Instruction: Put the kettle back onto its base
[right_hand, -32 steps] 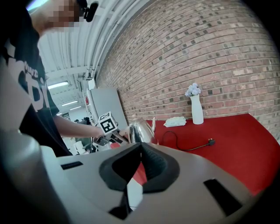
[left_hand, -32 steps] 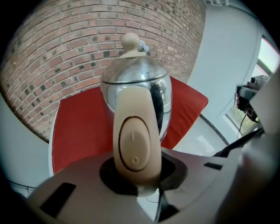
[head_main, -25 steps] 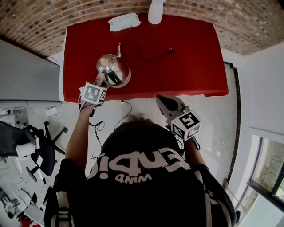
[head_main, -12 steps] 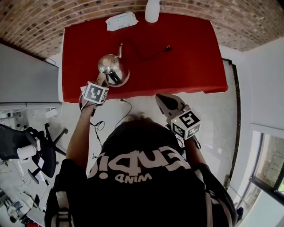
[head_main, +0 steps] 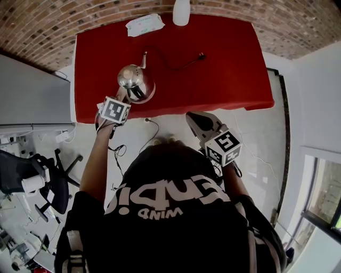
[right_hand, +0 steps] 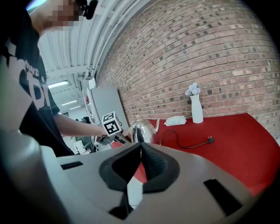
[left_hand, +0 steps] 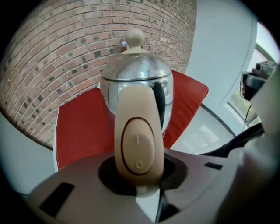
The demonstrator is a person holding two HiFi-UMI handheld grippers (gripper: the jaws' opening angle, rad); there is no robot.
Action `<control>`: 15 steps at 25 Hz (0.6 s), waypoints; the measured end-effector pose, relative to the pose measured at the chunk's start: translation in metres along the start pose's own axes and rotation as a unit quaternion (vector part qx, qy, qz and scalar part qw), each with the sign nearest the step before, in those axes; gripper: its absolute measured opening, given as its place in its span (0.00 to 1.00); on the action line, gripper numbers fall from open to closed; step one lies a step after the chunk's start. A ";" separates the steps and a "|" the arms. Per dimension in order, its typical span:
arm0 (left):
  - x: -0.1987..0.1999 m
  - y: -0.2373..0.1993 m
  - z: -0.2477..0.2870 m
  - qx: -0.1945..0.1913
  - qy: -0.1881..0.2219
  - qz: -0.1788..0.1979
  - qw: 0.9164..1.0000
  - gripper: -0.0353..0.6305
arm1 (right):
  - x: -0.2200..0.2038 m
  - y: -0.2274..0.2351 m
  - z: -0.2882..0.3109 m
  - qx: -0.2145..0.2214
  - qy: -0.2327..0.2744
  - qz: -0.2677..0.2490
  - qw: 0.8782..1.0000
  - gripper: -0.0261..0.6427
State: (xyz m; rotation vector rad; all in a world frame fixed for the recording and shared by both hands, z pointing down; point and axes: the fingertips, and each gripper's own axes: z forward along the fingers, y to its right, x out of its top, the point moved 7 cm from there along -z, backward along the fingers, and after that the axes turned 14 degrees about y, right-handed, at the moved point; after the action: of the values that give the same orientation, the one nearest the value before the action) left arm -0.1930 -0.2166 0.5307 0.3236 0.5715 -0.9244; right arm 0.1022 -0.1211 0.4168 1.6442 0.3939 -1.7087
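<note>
A shiny steel kettle (head_main: 133, 79) with a thin spout stands near the front left of the red table (head_main: 224, 74). A black cord (head_main: 170, 64) runs out from under it to a loose plug (head_main: 201, 55). I cannot tell the base apart beneath the kettle. My left gripper (head_main: 125, 96) points steeply down and is shut on the kettle's beige handle (left_hand: 139, 144). Its jaws have just been opening a little, with the handle still between the pads. My right gripper (head_main: 194, 120) hangs off the table's front edge, shut and empty. It looks toward the kettle (right_hand: 141, 129).
A white vase (head_main: 181, 13) and a white wipes packet (head_main: 145, 24) sit at the table's back edge by the brick wall. A grey cabinet (head_main: 32, 90) stands left of the table. An office chair (head_main: 48, 181) is on the floor at the left.
</note>
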 end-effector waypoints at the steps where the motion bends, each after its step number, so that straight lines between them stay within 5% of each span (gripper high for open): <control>1: 0.000 0.000 0.001 -0.003 0.000 -0.004 1.000 0.18 | 0.000 0.000 0.000 0.001 0.001 0.000 1.000 0.07; 3: -0.003 0.000 0.004 -0.007 -0.001 -0.021 1.000 0.35 | -0.001 0.000 -0.002 0.001 -0.001 0.000 1.000 0.07; 15: 0.014 -0.003 -0.020 0.010 0.020 -0.007 1.000 0.35 | -0.002 -0.001 -0.006 0.006 -0.003 0.003 1.000 0.07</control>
State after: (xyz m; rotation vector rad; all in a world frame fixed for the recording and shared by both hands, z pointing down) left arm -0.1951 -0.2181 0.5063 0.3572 0.6029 -0.9382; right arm 0.1059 -0.1154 0.4177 1.6469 0.3769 -1.7150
